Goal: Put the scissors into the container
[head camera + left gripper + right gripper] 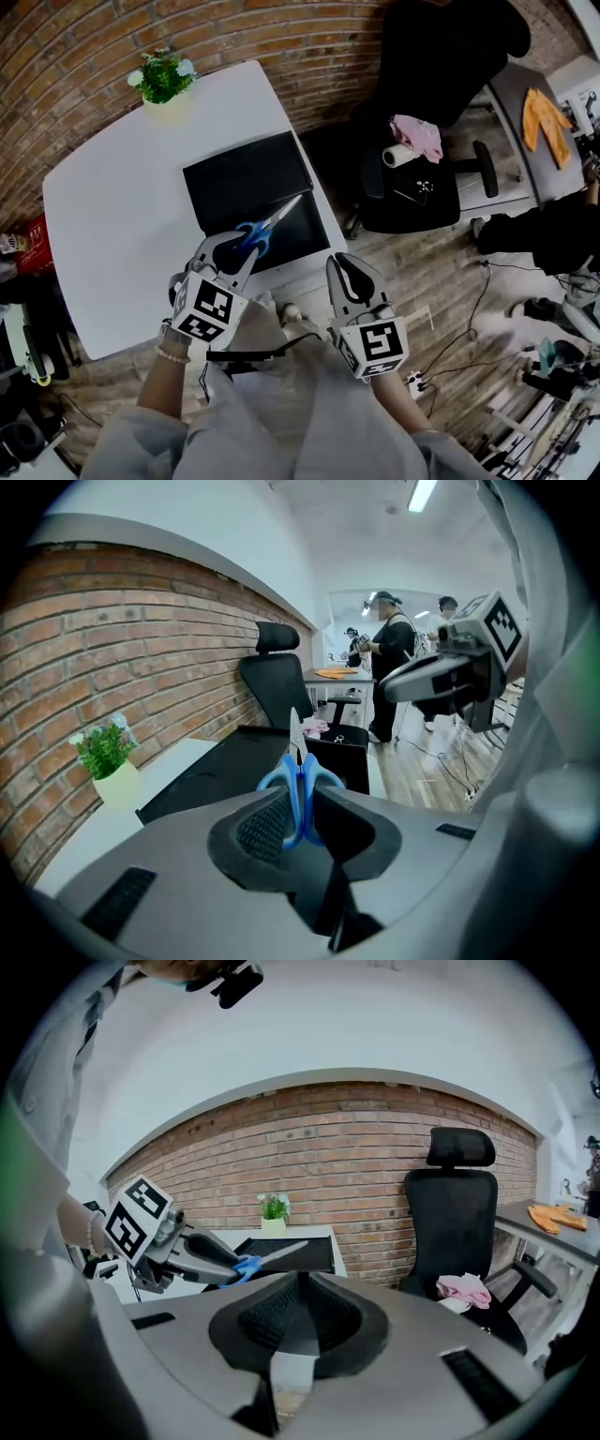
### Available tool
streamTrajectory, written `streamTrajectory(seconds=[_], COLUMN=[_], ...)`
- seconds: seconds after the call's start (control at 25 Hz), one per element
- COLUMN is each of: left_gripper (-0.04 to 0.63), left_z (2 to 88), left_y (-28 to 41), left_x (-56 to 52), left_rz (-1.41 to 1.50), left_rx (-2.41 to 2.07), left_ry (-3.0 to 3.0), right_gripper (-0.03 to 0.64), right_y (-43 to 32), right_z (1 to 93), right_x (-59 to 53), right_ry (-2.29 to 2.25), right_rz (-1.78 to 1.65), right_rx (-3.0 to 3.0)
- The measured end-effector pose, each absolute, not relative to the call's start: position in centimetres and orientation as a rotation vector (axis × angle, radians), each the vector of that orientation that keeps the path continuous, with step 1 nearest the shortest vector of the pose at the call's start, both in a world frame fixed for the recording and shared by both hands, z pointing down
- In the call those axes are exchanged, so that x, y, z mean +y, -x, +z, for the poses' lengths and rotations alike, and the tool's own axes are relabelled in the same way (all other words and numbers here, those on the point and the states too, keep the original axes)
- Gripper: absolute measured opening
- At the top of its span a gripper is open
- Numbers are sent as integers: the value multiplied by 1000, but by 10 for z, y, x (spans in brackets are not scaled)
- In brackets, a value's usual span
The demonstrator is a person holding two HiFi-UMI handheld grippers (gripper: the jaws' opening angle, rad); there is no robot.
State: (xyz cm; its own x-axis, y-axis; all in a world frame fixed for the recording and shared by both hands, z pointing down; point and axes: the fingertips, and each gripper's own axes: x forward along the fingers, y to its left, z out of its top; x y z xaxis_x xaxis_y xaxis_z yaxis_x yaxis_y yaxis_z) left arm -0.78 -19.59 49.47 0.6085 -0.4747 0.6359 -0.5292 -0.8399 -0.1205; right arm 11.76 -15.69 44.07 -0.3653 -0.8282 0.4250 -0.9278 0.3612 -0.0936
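Note:
Blue-handled scissors point(267, 228) are clamped by the handles in my left gripper point(239, 248), blades pointing away over the near right corner of the black container point(234, 183). In the left gripper view the handles point(298, 789) sit pinched between the pads, with the container point(225, 761) beyond. The container, a shallow black tray, lies on the white table point(112, 216). My right gripper point(349, 272) hangs off the table's right edge over the floor, jaws together and holding nothing. The right gripper view shows the scissors point(267, 1258) above the container point(314, 1251).
A small potted plant point(164, 82) stands at the table's far edge by the brick wall. A black office chair point(422, 122) with a pink cloth point(417, 136) is to the right. Cables lie on the wooden floor point(450, 309). People stand far off point(389, 667).

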Motion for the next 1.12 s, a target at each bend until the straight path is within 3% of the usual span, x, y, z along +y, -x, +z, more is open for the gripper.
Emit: streamTrajectory(seconds=[0.52,1.12], left_gripper=[97,97], left_z=[560,596], left_y=[-9,-7], left_x=[-187,-190], left_rz=[1631,1883], left_rx=[-461,-384], left_ry=[-2634,-2486], right_gripper=[61,61], right_y=[-127,-132], right_z=[439,441], right_x=[-149,-143], right_ry=[-1610,-1636], right_rz=[476,500], right_rx=[-2291,-2272])
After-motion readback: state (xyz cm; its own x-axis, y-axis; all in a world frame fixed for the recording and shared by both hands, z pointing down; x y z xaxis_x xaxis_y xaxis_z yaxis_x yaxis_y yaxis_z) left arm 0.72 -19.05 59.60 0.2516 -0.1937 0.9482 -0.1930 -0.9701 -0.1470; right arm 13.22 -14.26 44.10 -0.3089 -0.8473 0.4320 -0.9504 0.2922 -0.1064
